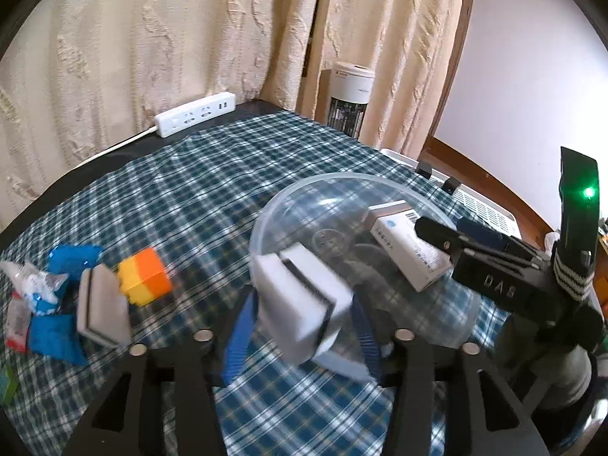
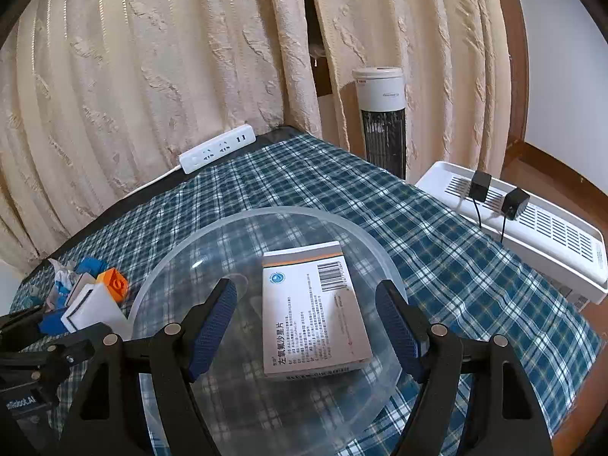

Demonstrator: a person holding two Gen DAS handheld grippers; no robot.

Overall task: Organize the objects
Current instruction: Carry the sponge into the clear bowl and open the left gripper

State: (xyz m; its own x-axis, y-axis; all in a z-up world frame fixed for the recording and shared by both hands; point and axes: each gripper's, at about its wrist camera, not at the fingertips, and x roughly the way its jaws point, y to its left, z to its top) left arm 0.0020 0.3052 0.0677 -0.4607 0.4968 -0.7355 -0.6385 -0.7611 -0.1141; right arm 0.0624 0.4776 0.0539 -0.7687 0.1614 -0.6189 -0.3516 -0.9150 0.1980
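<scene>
I see a desk under a blue plaid cloth (image 2: 437,228). On it sits a clear round plastic bowl (image 2: 159,262) with a white cardboard medicine box (image 2: 315,311) lying flat inside. My right gripper (image 2: 306,328) hovers spread wide over that box. My left gripper (image 1: 300,323) pinches a white sponge block with a dark stripe (image 1: 300,300) at the bowl's near rim. A matching sponge (image 1: 102,311) and an orange-and-yellow cube (image 1: 144,277) lie to the left.
</scene>
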